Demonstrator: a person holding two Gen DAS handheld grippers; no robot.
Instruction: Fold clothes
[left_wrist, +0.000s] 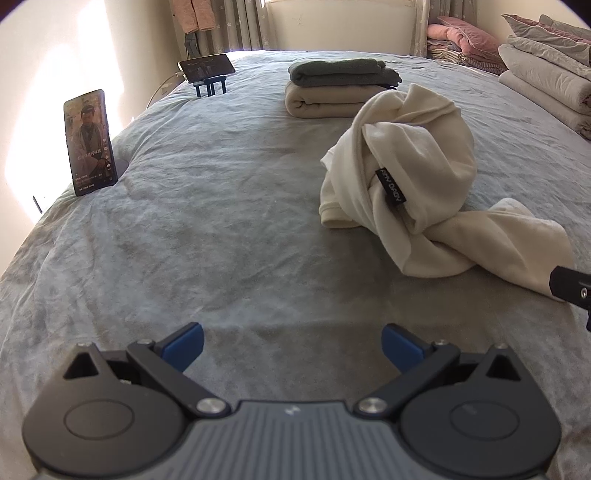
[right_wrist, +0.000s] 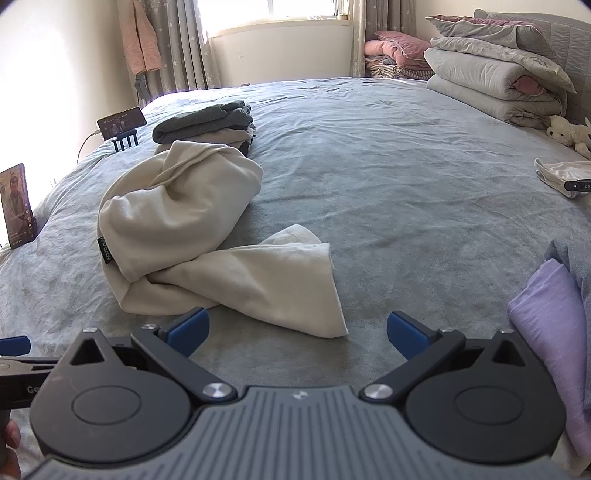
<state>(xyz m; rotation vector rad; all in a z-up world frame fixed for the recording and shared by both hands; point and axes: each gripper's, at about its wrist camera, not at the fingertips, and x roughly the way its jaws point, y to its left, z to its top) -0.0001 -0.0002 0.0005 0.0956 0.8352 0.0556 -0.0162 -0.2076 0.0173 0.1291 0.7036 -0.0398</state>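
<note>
A cream garment (left_wrist: 417, 184) lies crumpled in a twisted heap on the grey bed (left_wrist: 221, 221), with a small black label on it. It also shows in the right wrist view (right_wrist: 192, 229), a loose end trailing toward the camera. My left gripper (left_wrist: 291, 341) is open and empty, low over the bed, to the left of the garment and short of it. My right gripper (right_wrist: 297, 330) is open and empty, just short of the garment's near corner. A folded stack, dark green on beige (left_wrist: 340, 88), sits behind the heap.
Two phones on stands (left_wrist: 90, 142) (left_wrist: 207, 68) are at the bed's left edge. Folded quilts and pillows (right_wrist: 495, 74) are piled at the far right, with a plush toy (right_wrist: 569, 133) and a white cloth (right_wrist: 561, 177). Lilac fabric (right_wrist: 554, 332) lies at my right.
</note>
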